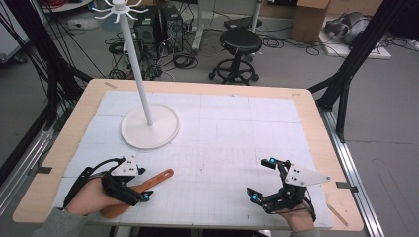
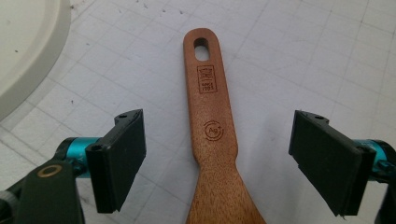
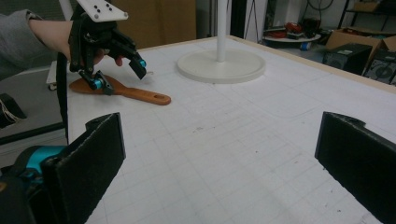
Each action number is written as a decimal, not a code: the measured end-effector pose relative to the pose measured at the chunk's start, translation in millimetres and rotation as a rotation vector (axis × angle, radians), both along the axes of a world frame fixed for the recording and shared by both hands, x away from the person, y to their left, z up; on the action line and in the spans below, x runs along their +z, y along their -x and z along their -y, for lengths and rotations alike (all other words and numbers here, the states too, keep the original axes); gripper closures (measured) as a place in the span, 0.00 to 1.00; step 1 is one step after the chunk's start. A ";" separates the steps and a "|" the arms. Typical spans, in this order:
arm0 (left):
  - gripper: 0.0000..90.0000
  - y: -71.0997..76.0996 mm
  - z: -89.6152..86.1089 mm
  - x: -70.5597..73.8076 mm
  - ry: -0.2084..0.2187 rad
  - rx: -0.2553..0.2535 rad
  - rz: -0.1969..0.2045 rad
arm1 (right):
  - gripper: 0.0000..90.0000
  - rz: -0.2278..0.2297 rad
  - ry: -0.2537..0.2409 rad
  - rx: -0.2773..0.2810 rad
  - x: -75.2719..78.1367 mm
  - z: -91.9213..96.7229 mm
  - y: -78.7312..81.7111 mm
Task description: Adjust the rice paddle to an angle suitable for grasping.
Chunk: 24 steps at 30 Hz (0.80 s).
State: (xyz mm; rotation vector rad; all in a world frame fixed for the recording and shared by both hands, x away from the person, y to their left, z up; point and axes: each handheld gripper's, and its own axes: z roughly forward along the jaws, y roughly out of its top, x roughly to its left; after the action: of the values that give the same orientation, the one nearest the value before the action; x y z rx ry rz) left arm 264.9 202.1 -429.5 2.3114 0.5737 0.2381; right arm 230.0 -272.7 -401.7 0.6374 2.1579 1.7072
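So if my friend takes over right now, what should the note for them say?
Left gripper: open, jaws either side of the wooden spatula handle, not touching it.
Right gripper: open, holding nothing, near the table's right front.
Things: the spatula lies flat on the white mat, its handle with the hanging hole pointing away from the person. The white stand is upright at the back left.
Done: the left gripper is lined up over the handle.
Left: probably close on the handle and lift. Nothing has been picked up yet.
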 end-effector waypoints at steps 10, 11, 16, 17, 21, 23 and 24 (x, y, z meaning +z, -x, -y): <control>0.30 -3.7 4.1 -4.8 -0.056 0.014 -0.012 | 0.01 -0.013 0.005 -0.007 -0.9 2.1 3.1; 0.32 -4.9 4.6 -4.9 -0.070 0.013 -0.014 | 0.01 -0.013 0.006 -0.007 -1.0 2.3 3.2; 0.40 -5.6 8.0 -2.5 -0.077 0.013 -0.038 | 0.01 -0.009 0.006 -0.006 -1.5 2.7 3.1; 0.42 -5.5 7.9 -2.4 -0.077 0.012 -0.041 | 0.01 -0.010 0.006 -0.006 -1.6 2.6 3.1; 0.45 -5.5 7.5 -2.2 -0.077 0.010 -0.046 | 0.01 -0.014 0.009 -0.004 -2.0 2.1 3.4; 0.47 -5.4 7.5 -2.3 -0.069 0.010 -0.049 | 0.01 -0.019 0.011 -0.003 -1.8 1.9 3.8; 0.48 -5.5 7.4 -2.4 -0.063 0.014 -0.051 | 0.01 -0.018 0.011 -0.003 -1.8 1.8 3.9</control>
State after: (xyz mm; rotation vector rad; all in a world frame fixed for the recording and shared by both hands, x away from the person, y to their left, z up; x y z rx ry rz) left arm 270.4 194.7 -431.9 2.3812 0.6155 0.2071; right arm 226.1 -274.5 -403.5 0.6550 2.1766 1.6932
